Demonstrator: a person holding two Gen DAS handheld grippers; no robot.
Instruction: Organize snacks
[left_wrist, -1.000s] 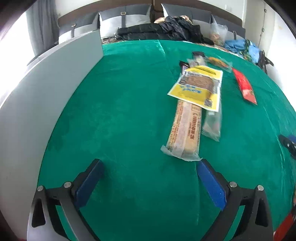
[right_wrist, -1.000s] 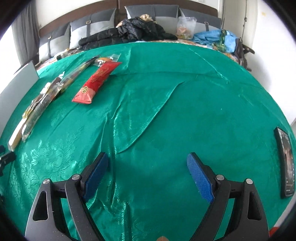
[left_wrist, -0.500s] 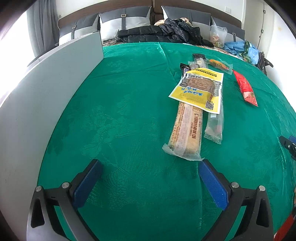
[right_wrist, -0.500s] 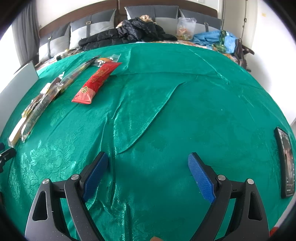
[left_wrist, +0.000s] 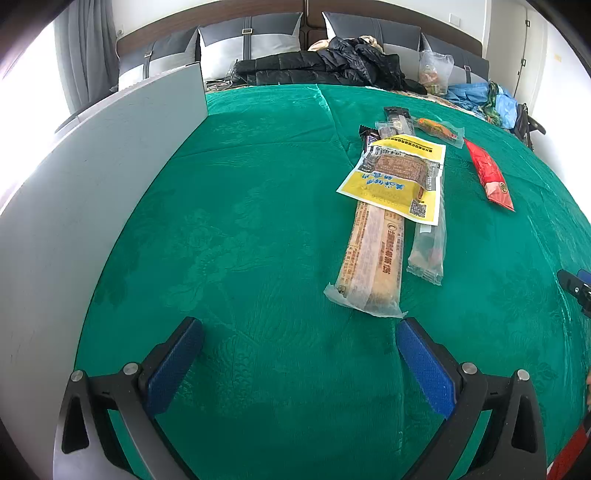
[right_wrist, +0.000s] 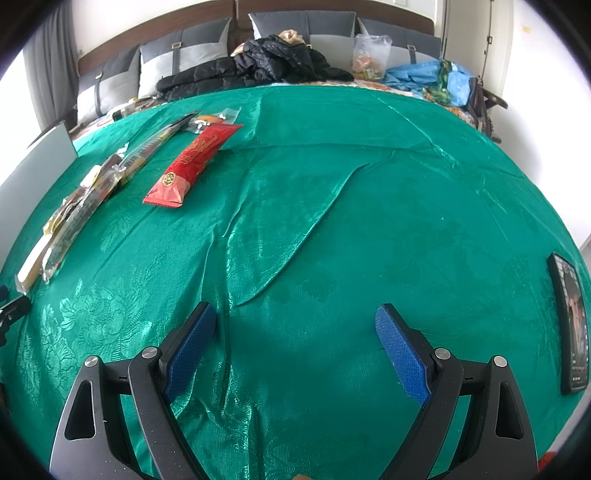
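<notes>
Snack packets lie in a row on a green cloth (left_wrist: 240, 240). A long tan biscuit packet (left_wrist: 373, 262) is nearest, with a clear packet (left_wrist: 428, 251) beside it and a yellow packet (left_wrist: 397, 177) across their far ends. A red packet (left_wrist: 489, 173) lies to the right and shows in the right wrist view (right_wrist: 192, 162) too. Small dark and orange packets (left_wrist: 410, 123) lie behind. My left gripper (left_wrist: 299, 358) is open and empty, just short of the biscuit packet. My right gripper (right_wrist: 295, 343) is open and empty over bare cloth.
A grey board (left_wrist: 74, 184) stands along the cloth's left edge. A black phone (right_wrist: 569, 325) lies at the right. Black jackets (left_wrist: 325, 66), pillows and bags sit behind the cloth. The cloth has folds (right_wrist: 288, 236) in its middle.
The left wrist view has tilted up slightly, so the snacks sit a little lower in frame. The right gripper has barely moved. Both stay open.
</notes>
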